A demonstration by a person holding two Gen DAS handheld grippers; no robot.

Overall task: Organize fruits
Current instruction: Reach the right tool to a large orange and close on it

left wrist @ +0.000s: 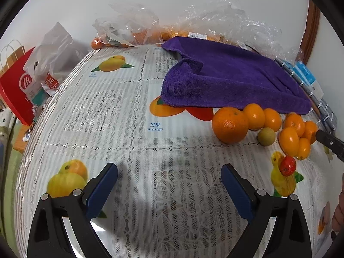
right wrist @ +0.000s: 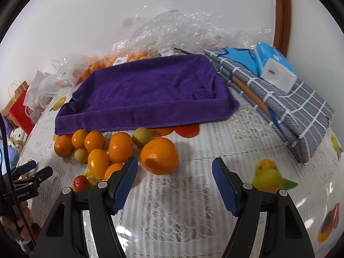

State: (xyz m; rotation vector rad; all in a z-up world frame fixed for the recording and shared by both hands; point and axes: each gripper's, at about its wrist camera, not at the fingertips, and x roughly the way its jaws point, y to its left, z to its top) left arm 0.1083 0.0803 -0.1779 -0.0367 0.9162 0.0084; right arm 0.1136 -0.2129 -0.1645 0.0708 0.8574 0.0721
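Observation:
A pile of fruit lies on the table in front of a purple towel [left wrist: 232, 79] [right wrist: 148, 94]. It holds a large orange [left wrist: 230, 124] [right wrist: 159, 155], several small oranges and kumquats [left wrist: 289, 138] [right wrist: 120, 147], two small green-brown fruits [left wrist: 266, 136] [right wrist: 142, 136] and a small red fruit [left wrist: 287, 166] [right wrist: 81, 182]. My left gripper [left wrist: 169, 172] is open and empty over bare tablecloth, left of the pile. My right gripper [right wrist: 175, 167] is open and empty, its left finger [right wrist: 125, 181] just in front of the pile near the large orange.
Clear plastic bags of oranges [left wrist: 133, 32] [right wrist: 120, 60] lie behind the towel. A folded grey checked cloth [right wrist: 279, 99] with a blue tissue pack [right wrist: 273, 64] lies at right. A red paper bag [left wrist: 17, 86] stands beyond the table's left edge. The tablecloth [left wrist: 129, 129] has printed fruit.

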